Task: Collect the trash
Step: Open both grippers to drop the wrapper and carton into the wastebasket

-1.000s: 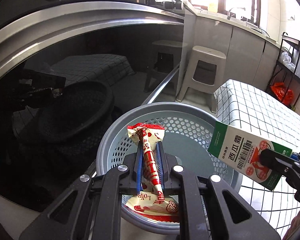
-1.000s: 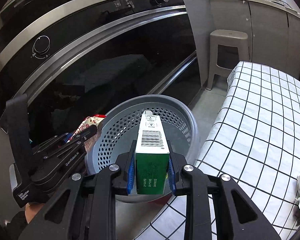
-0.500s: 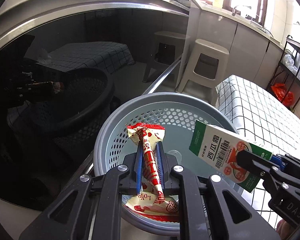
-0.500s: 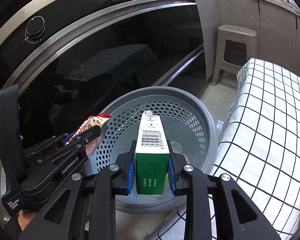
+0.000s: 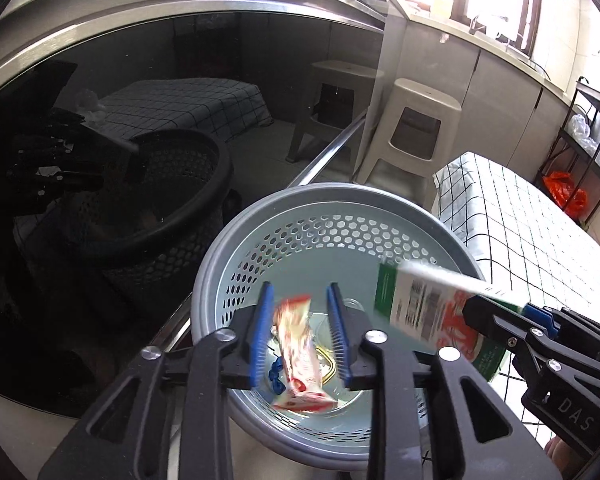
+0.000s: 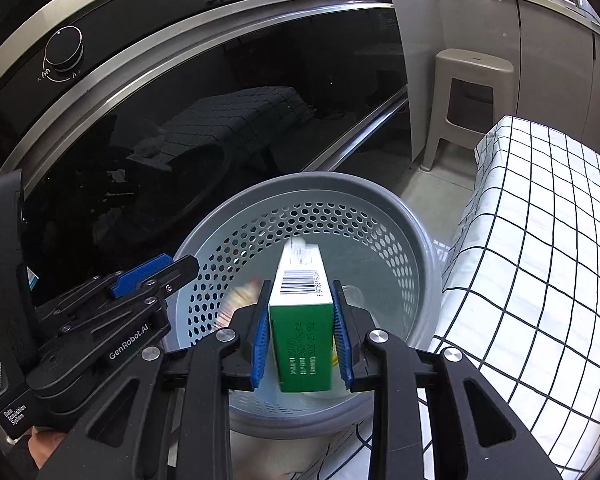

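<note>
Red-white wrapper (image 5: 300, 354) loose between spread left claw (image 5: 300, 336) – right claw (image 6: 300, 332) clamps carton (image 6: 302, 320).

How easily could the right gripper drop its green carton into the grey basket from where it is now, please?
Probably easily: the right gripper holds the green carton directly above the open grey basket, with nothing between them.

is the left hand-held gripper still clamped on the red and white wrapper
No. The left hand-held gripper stands open, and the blurred wrapper is loose between its blue pads over the basket.

Matt grey perforated plastic basket (image 5: 260, 240), glossy black glass oven door (image 6: 220, 120), checked cloth (image 6: 540, 240).
</note>
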A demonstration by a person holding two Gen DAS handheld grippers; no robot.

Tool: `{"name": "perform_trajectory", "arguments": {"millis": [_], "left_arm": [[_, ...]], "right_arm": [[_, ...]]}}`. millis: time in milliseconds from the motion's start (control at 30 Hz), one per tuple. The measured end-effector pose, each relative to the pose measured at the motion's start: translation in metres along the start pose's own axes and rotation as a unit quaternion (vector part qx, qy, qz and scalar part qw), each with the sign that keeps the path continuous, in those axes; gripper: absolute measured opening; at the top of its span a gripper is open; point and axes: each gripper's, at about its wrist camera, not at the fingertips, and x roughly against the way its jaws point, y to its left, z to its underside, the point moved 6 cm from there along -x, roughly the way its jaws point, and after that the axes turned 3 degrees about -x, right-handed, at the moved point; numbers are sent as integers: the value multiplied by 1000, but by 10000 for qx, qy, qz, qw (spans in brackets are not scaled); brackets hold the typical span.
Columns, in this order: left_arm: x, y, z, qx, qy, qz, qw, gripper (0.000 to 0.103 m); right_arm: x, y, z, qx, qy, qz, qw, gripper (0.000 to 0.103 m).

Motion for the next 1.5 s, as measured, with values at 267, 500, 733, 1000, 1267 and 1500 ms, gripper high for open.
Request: {"name": "perform_trajectory", "arguments": {"millis": [267,500,733,1000,1267,1500], "left_arm": [[3,3,0,70,-59,-18,10000,53],[4,4,0,82,-55,-34,9999,57],[7,2,-1,49,-101,-24,9999,58],[14,-1,0,15,-183,-48,9998,60],[25,-9,4,-7,-281,30,9996,68],[35,-16,12,25,-332,129,9994,69]], "right_arm": [[8,-2,-3,-4,-152,31,9999,51],[10,-7,-2,-63,-153,31,9999,51],[11,-6,3,-31,-181,98,9998,51],[22,-13,7,-59,-331,176,9993,60],[41,-23,14,-93,-419,313,9986,66],[65,-36,24,-180,-593,473,9970,71]]}}
